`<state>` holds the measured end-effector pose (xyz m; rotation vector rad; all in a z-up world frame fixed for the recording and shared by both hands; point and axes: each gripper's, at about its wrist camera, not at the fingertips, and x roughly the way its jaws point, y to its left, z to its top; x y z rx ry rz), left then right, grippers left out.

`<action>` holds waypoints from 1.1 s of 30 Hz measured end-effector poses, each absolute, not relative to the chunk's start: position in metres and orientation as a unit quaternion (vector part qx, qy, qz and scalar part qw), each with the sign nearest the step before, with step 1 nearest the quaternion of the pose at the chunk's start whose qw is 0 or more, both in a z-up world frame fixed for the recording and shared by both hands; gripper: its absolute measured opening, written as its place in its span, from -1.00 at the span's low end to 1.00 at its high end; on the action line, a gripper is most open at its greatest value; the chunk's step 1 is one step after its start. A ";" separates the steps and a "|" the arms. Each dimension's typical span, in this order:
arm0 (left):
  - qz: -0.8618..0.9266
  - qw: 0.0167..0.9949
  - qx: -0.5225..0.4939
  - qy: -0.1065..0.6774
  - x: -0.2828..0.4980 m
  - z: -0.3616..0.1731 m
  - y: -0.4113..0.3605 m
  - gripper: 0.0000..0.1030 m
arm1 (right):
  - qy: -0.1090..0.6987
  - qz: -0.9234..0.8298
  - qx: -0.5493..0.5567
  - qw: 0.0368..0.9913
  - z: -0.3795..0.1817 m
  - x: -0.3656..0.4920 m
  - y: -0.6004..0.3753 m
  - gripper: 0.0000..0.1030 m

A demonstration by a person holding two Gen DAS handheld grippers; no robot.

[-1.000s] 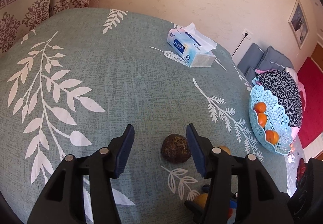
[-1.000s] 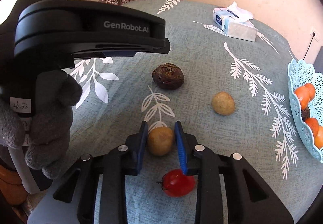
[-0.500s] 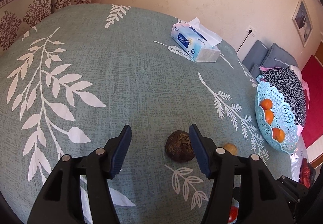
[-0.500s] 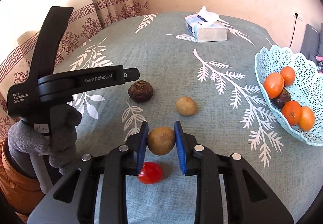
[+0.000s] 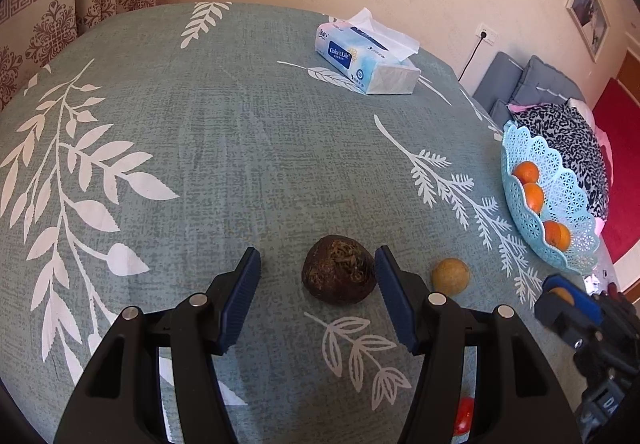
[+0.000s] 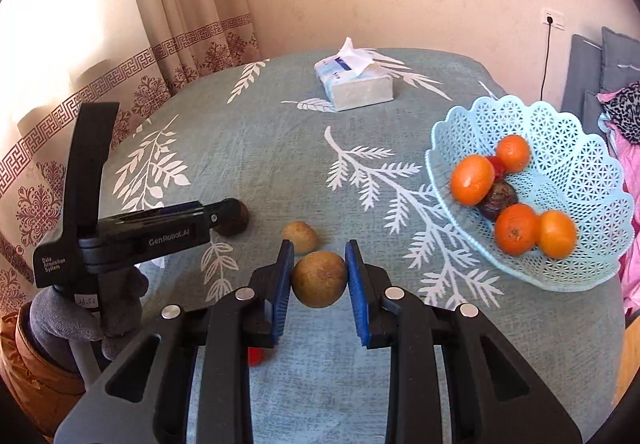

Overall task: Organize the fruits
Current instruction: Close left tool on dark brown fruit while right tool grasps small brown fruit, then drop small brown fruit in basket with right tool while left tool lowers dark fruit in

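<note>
A dark brown, rough fruit [image 5: 338, 270] lies on the green leaf-patterned tablecloth [image 5: 200, 164]. My left gripper [image 5: 316, 256] stands open around it, the right pad close to it and the left pad well apart. My right gripper [image 6: 318, 248] is shut on a round tan fruit [image 6: 319, 279], held above the cloth. A second tan fruit [image 6: 301, 237] rests just beyond it. A small red fruit [image 6: 255, 356] lies under the right gripper's left finger. The pale blue lattice basket [image 6: 576, 164] at the right holds several oranges [image 6: 472, 179] and a dark fruit [image 6: 498, 200].
A tissue box [image 6: 354, 84] sits at the far side of the table. A gloved hand [image 6: 64, 320] holds the left gripper at the table's left edge. Curtains hang behind; cushions and clothes lie beyond the basket on the right.
The right gripper has risen and swung right toward the basket, carrying the tan fruit off the cloth. The left gripper's jaws have widened a little, and the dark fruit sits more between them.
</note>
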<state>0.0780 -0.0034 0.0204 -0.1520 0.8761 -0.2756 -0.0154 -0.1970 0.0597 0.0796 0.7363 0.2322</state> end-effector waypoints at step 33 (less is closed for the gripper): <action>-0.178 0.900 0.009 0.397 0.063 0.038 -0.058 -0.19 | 0.258 -0.143 0.130 0.947 0.071 -0.031 -0.355 -0.10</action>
